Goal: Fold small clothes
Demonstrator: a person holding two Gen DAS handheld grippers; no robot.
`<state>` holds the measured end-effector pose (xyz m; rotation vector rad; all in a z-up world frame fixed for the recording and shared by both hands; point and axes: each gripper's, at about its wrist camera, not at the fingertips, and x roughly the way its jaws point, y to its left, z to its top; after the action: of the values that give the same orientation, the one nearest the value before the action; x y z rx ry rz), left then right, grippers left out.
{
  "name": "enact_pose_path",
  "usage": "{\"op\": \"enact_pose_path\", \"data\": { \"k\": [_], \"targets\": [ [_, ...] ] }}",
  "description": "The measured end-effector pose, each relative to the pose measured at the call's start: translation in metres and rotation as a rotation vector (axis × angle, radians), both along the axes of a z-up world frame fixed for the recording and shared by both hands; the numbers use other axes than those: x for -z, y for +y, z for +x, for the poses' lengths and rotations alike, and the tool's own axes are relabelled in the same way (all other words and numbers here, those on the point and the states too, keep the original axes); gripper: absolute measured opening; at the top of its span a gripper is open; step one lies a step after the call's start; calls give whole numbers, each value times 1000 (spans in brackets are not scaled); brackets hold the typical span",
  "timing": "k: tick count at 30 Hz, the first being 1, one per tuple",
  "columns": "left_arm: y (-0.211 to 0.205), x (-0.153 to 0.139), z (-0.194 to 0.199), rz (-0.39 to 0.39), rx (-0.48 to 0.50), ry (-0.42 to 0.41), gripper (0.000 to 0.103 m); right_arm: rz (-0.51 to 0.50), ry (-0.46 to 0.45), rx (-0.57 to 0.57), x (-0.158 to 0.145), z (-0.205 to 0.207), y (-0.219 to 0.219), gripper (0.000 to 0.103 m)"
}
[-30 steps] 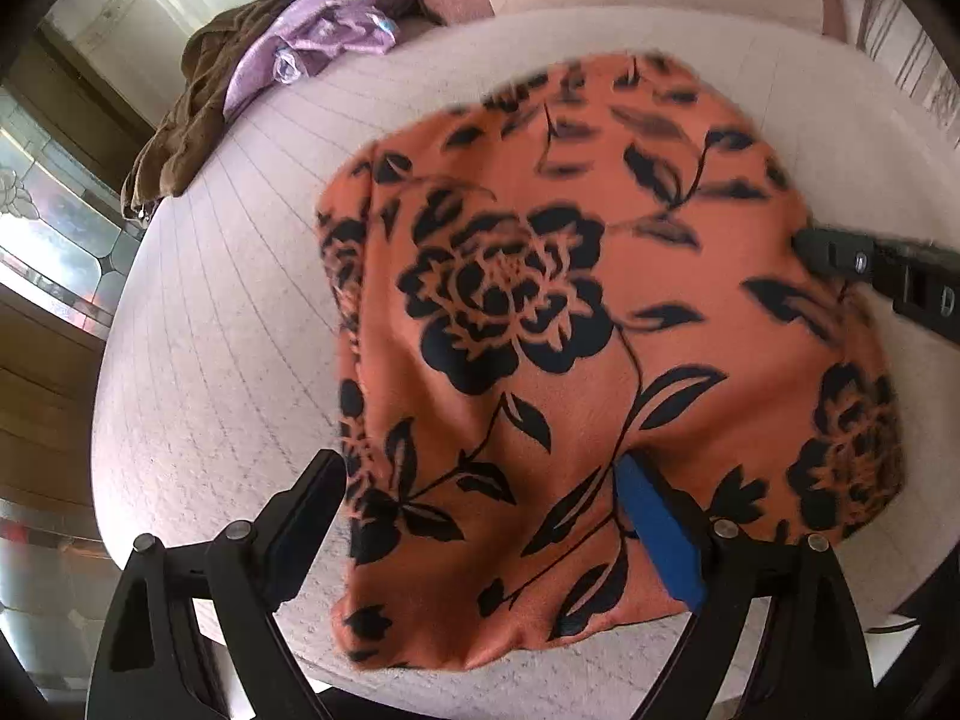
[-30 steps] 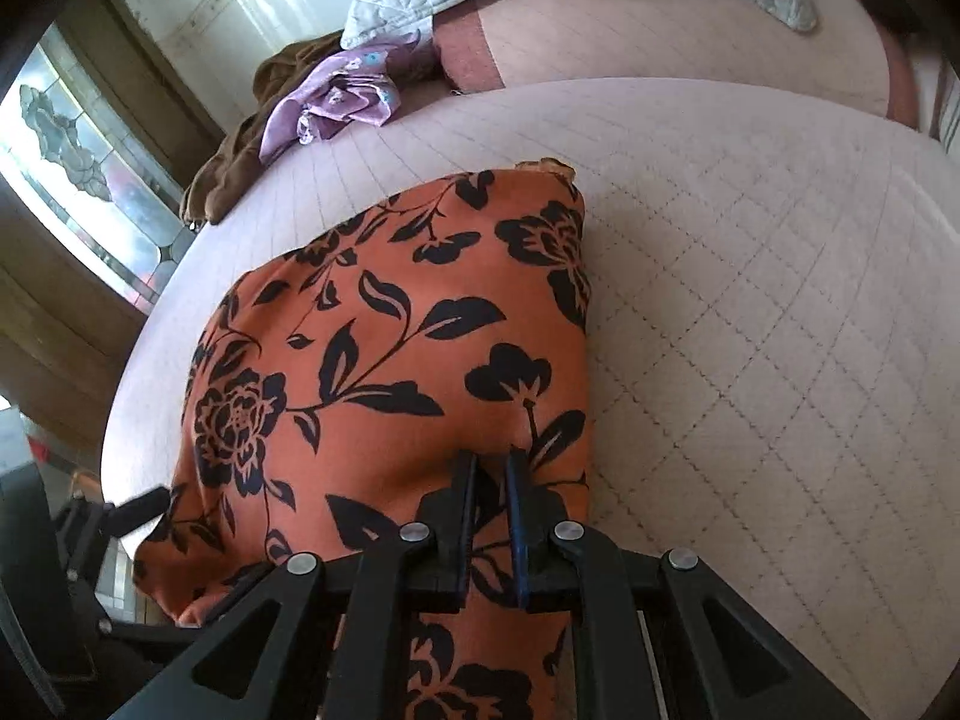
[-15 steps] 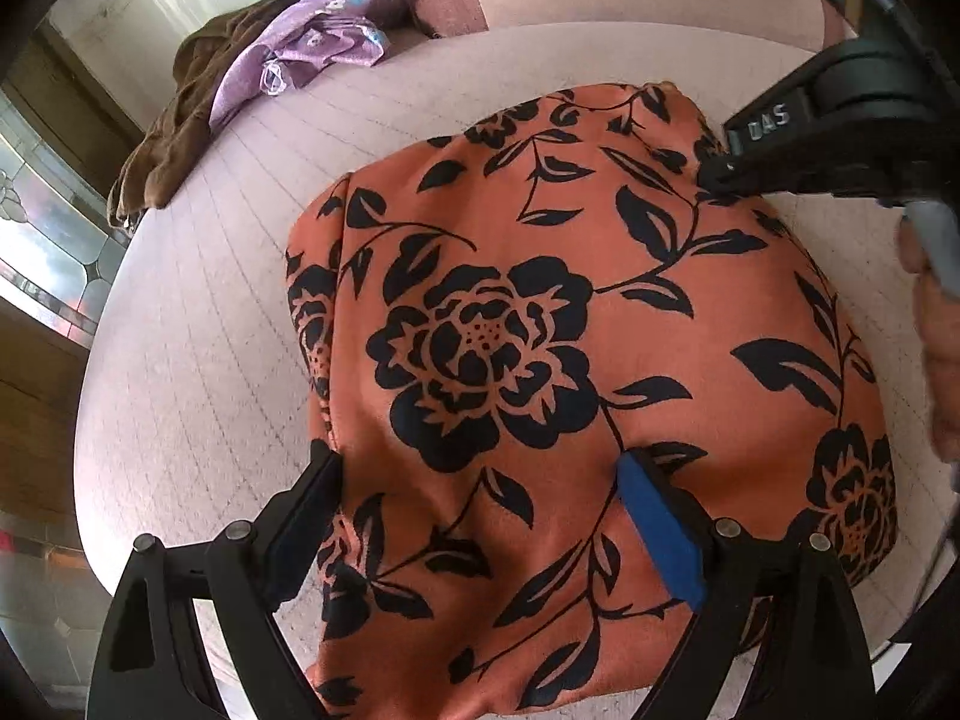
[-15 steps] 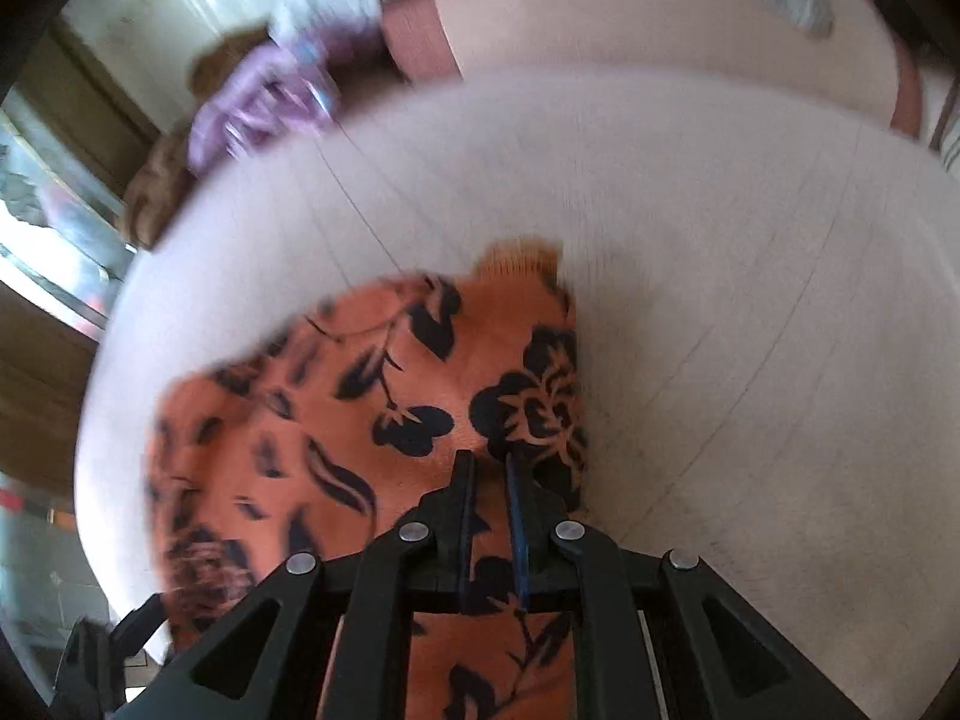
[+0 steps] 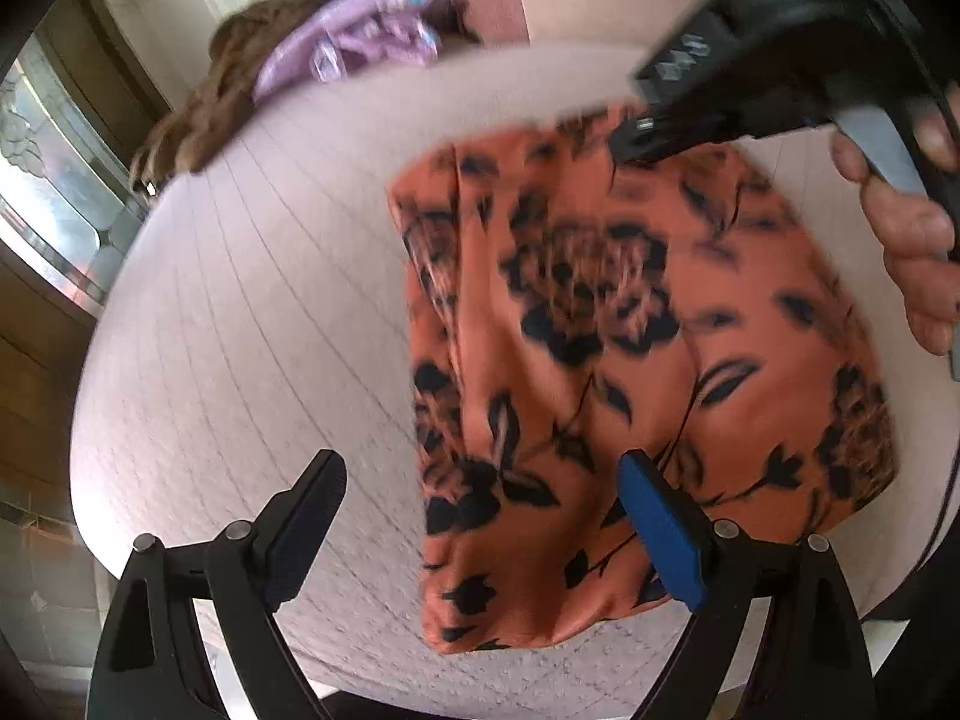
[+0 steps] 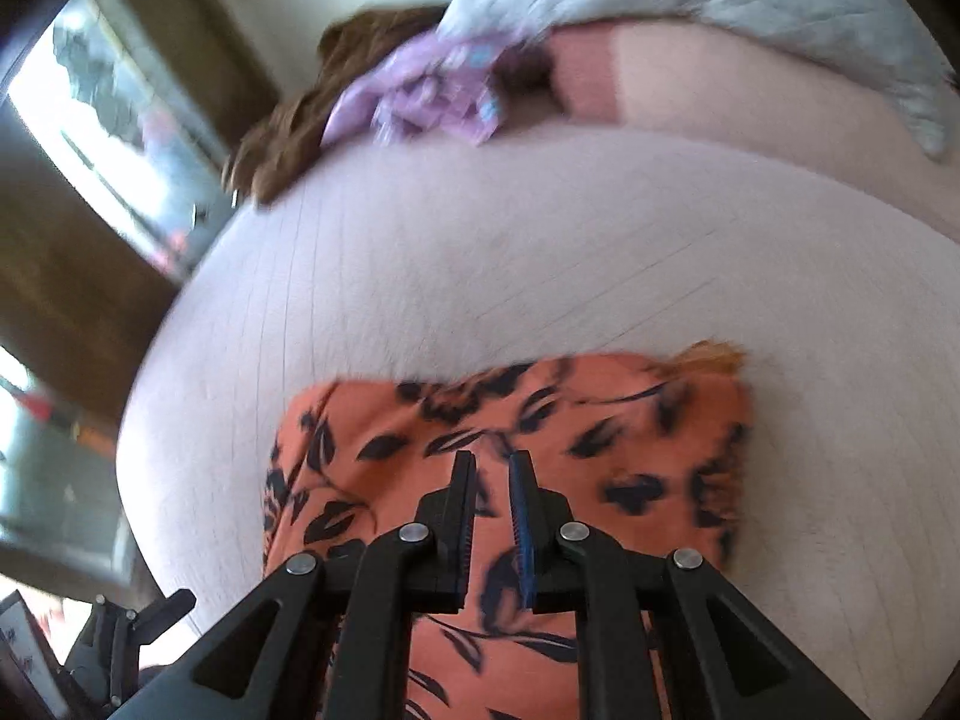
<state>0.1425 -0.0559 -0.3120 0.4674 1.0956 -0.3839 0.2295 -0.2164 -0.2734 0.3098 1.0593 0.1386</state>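
At the bottom of the left view our left tool (image 5: 480, 516) stands wide open and holds nothing; its blue finger (image 5: 660, 534) lies over the near edge of the orange flowered cloth (image 5: 630, 372), the black finger over the bare bed cover (image 5: 252, 330). The cloth lies folded on the bed, in the centre-right of this frame.

In the right view our right tool (image 6: 492, 480) is narrow, with a small gap between the fingers. We cannot tell whether any fabric is pinched there.

For a good fold, we think we should press the layers flat and bring the edges together evenly, slowly, because this thin cloth may slip and wrinkle.

Farther, in the upper left, a purple garment (image 5: 354, 48) and a brown garment (image 5: 216, 114) wait in a heap.
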Motion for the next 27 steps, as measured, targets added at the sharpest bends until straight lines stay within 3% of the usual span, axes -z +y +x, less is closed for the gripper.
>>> {"op": "enact_pose_path", "data": {
  "k": [2, 4, 8, 13, 18, 20, 23, 25, 27],
  "targets": [
    [-5, 15, 1, 25, -1, 11, 92, 5, 100, -52, 27, 14, 18, 15],
    [-8, 12, 0, 27, 6, -1, 90, -24, 88, -45, 37, 16, 25, 15],
    [-12, -4, -5, 5, 27, -18, 88, -25, 57, -43, 27, 0, 27, 15],
    [-26, -29, -8, -61, 3, -40, 88, -41, -38, 22, -7, -50, -10, 15],
    [-65, -18, -8, -10, 29, -28, 88, -67, -52, 104, -15, -110, -49, 15],
    [-78, -1, -9, 34, 42, 16, 88, -72, -34, 109, -6, -125, -56, 20],
    [-89, 6, -16, 74, 50, -23, 89, -99, 39, 103, 21, -147, -61, 22],
    [-93, 3, -16, 69, 52, -3, 88, -92, 103, 101, 48, -152, -64, 22],
    [-84, -2, -15, 41, 41, 15, 88, -54, 103, 134, 57, -157, -72, 22]
  ]
}}
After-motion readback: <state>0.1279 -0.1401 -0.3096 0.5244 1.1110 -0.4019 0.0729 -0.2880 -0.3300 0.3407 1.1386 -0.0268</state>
